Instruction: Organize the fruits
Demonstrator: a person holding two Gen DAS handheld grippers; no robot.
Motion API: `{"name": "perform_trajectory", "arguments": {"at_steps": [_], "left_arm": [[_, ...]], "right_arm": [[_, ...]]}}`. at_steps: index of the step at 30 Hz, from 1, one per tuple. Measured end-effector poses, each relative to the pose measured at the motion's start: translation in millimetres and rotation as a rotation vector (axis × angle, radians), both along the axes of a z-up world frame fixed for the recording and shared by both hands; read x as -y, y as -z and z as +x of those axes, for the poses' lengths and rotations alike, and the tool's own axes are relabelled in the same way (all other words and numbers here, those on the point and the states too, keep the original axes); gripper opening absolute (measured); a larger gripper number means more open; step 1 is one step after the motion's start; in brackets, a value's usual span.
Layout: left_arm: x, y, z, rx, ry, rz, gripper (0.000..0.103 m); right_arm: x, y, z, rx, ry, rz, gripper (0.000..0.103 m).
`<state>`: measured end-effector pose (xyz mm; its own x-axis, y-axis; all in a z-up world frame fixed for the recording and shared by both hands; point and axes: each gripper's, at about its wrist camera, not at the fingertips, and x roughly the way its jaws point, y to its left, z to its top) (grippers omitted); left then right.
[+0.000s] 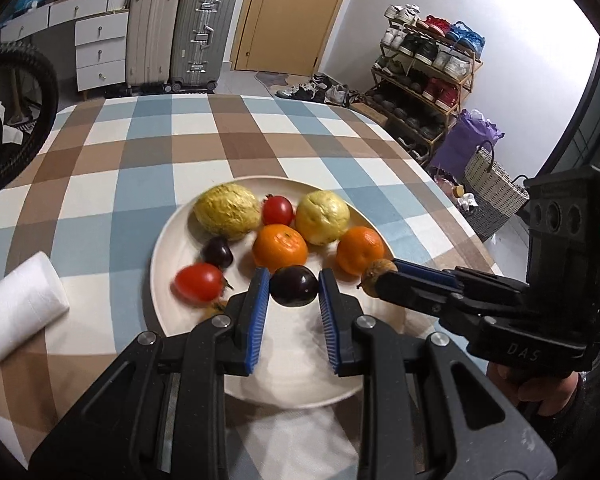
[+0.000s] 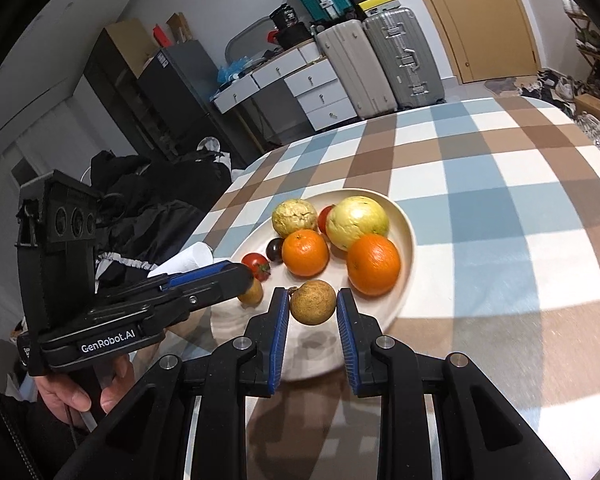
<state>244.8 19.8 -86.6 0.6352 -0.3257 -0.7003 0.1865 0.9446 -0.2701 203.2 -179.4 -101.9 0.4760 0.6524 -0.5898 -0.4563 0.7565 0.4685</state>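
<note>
The left gripper (image 1: 294,286) brackets a dark plum (image 1: 293,291) narrowly; the right gripper (image 2: 313,301) brackets a brown fruit (image 2: 312,301) — contact unclear — on the plate (image 1: 300,380), checkered tablecloth (image 1: 140,152) beneath.

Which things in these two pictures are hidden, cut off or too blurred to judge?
1. Left wrist view: a small yellowish fruit is mostly hidden behind the left gripper.
2. Left wrist view: whether the pads touch the dark plum is unclear.
3. Right wrist view: the brown fruit sits between the right gripper; contact is unclear.
4. Both views: the plate's near rim is hidden by gripper bodies.
</note>
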Motion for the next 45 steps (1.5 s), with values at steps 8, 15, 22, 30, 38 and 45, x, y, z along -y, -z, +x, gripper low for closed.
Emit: {"name": "perform_trajectory", "arguments": {"at_steps": [8,15,22,30,38,45], "left_arm": [[-5,9,17,-0.016,0.011,0.003,0.022],[-5,20,21,-0.025,0.015,0.000,0.022],[-6,23,24,-0.028,0.019,0.000,0.022],[-8,21,23,-0.022,-0.011,0.017,0.032],[-12,-5,-4,0.039,-0.049,0.017,0.048],[-10,-39,-44,0.150,-0.115,0.043,0.079]], "right_arm": [[-20,6,21,-0.005,-0.018,-0.026,0.025],[-30,9,31,-0.006,-0.022,-0.066,0.025],[-34,14,35,-0.005,-0.018,-0.089,0.025],[-37,15,38,0.002,0.000,-0.100,0.027],[-24,1,28,0.037,0.049,-0.077,0.035],[0,-30,-7,0.149,0.115,-0.031,0.065]]}}
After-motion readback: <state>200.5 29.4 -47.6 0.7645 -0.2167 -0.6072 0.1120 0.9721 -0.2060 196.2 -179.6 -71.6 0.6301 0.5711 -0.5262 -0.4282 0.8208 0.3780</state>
